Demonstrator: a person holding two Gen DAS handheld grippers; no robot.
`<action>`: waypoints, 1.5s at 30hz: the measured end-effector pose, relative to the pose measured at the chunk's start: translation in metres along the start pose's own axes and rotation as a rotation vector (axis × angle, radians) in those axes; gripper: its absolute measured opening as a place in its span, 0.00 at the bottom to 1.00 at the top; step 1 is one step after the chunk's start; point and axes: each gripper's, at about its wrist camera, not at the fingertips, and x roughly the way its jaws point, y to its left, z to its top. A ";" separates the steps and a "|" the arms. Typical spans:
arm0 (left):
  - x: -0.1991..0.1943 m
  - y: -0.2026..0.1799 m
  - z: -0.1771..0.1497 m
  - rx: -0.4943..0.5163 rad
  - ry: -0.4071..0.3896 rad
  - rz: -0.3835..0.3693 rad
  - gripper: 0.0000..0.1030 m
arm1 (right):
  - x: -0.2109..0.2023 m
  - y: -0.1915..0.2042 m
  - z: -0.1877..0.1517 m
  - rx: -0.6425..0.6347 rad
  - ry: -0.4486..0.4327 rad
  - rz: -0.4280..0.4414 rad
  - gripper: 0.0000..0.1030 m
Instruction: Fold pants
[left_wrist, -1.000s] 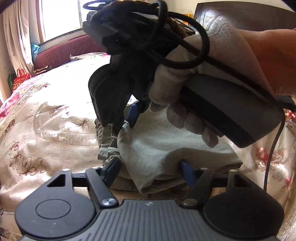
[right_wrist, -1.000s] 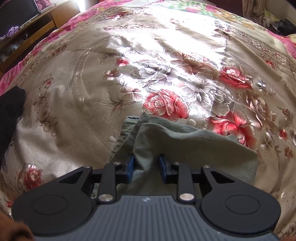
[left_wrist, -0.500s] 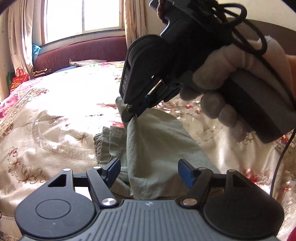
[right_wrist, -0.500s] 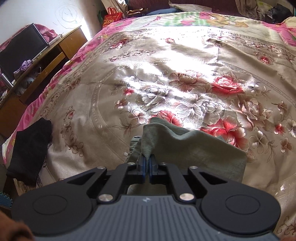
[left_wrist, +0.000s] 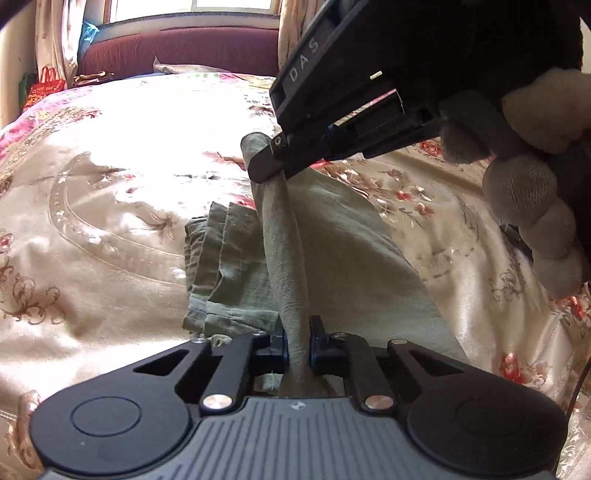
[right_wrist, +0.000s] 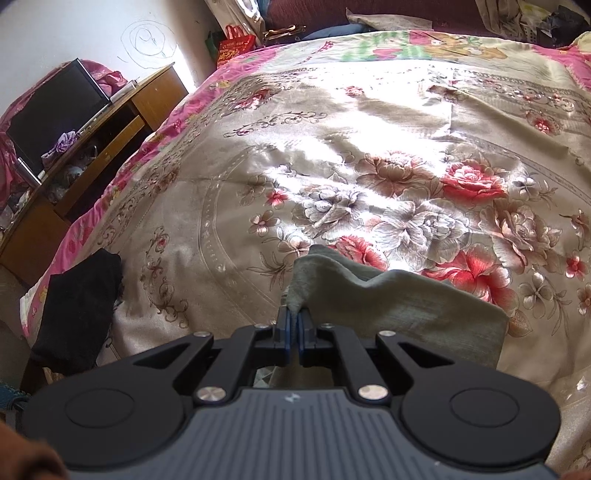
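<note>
Since the earlier frame the left gripper (left_wrist: 298, 341) has closed from a wide spread onto a ridge of the olive pants (left_wrist: 332, 258), and the right gripper (left_wrist: 271, 164) has risen, drawing the fabric up into a taut crest between the two. In the left wrist view the right gripper comes in from two o'clock, tilted down, held by a gloved hand (left_wrist: 524, 177), its tips pinched on the far end of the crest. The left gripper's blue pads (left_wrist: 284, 341) clamp the near end at six o'clock. The rest of the pants lies folded on the floral bedspread (left_wrist: 110, 206), with layered hems showing at nine o'clock of the crest. The right wrist view shows that gripper (right_wrist: 294, 328) clenched on a peak of cloth (right_wrist: 388, 299), and alone shows a wooden desk (right_wrist: 92, 147) at ten o'clock and a dark garment (right_wrist: 77, 306), possibly another pair of pants, at the bed's edge at eight o'clock.
</note>
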 end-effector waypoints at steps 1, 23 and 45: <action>-0.001 0.004 0.001 -0.003 -0.004 0.010 0.24 | 0.004 0.001 0.002 0.004 -0.002 0.009 0.04; 0.015 0.109 0.033 -0.011 0.009 0.026 0.23 | 0.086 -0.015 0.027 0.267 -0.038 0.118 0.04; 0.032 0.182 0.041 -0.059 0.055 0.382 0.57 | 0.068 -0.026 0.019 0.207 -0.167 0.148 0.40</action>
